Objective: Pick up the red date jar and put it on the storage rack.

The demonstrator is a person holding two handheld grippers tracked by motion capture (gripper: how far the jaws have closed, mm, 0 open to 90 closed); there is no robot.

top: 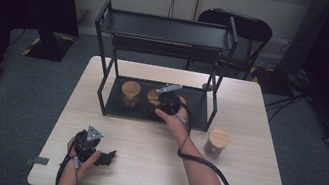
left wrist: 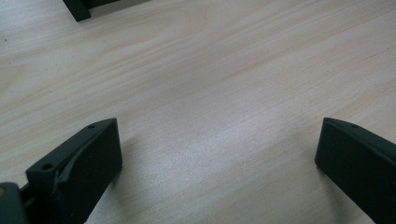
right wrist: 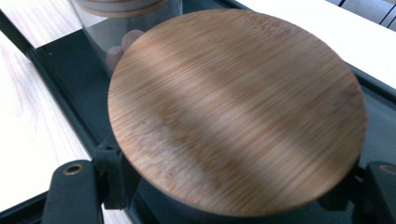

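- Three jars with wooden lids are in view: two on the rack's (top: 101,93) bottom tray and one (top: 217,143) standing alone on the surface (top: 149,171), to the right of the rack.
- The right tongs (top: 163,103) reach into the tray at the right-hand jar (right wrist: 236,107); in the right gripper view the jaws sit either side of it under the round lid, touching its sides, so they are clenched on the jar.
- That jar stands on the dark tray, just beside the other jar (top: 130,93), whose glass wall shows behind it.
- The left tongs (top: 103,157) rest low at the surface's near left, well apart from the rack, jaws spread wide with bare wood between them.
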